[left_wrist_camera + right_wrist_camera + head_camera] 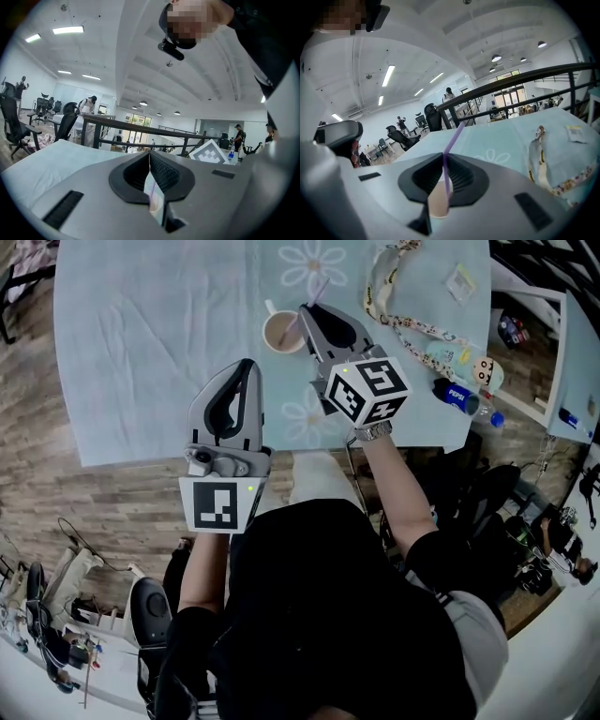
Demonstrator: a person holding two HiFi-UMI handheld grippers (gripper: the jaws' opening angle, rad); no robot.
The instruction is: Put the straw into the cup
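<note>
The right hand-held gripper (308,309) (444,157) clamps the purple straw (320,291) (451,139). The straw stands near upright and slightly tilted, its lower end in the cup (280,332) (438,202) of pale brown drink on the bench (141,352). The left hand-held gripper (246,365) (150,155) is closed and empty.

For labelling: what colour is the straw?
Purple; the straw shows best in the right gripper view.

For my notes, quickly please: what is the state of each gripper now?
Left gripper: closed, holding nothing.
Right gripper: closed on the purple straw.

One cup (266,334), one straw (453,140), one bottle (466,399)
</note>
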